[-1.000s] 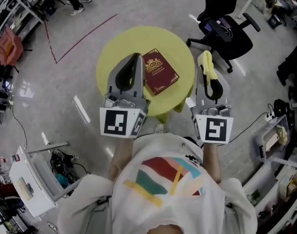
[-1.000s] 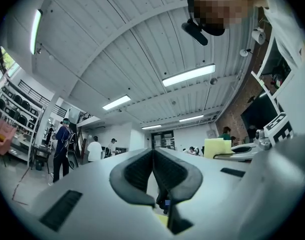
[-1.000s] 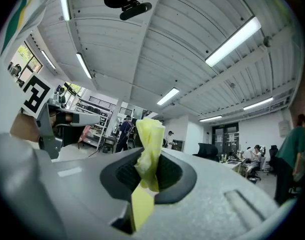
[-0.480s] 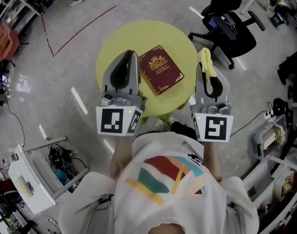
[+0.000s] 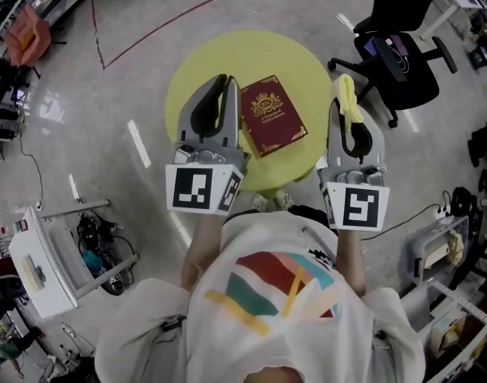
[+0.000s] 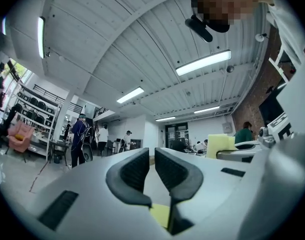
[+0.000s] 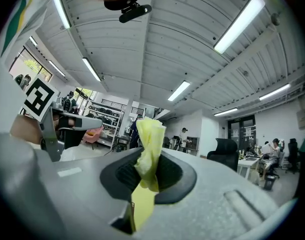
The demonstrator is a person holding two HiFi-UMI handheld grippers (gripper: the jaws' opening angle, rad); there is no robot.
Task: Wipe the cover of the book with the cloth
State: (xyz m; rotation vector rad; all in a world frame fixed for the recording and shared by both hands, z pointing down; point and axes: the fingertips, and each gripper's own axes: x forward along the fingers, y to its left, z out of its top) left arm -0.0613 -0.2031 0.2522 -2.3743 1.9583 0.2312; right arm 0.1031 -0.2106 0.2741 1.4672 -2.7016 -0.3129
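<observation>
**A:** Where's the book?

**B:** Flat and askew on the round table, just right of the left claw and left of the right claw, between the two

**A:** And the claws?

**B:** The right claw pinches the yellow cloth, with a tuft poking past its tips. The left claw is pressed together on nothing

**A:** Which step?

**B:** The approach, I'd say: the cloth is clear of the cover. Next the right claw needs to swing left and dip until the cloth meets the cover

**A:** Room?

**B:** Open table lies ahead of the left claw. The book's right corner nears the rim, and an office chair stands beyond the right claw
</observation>
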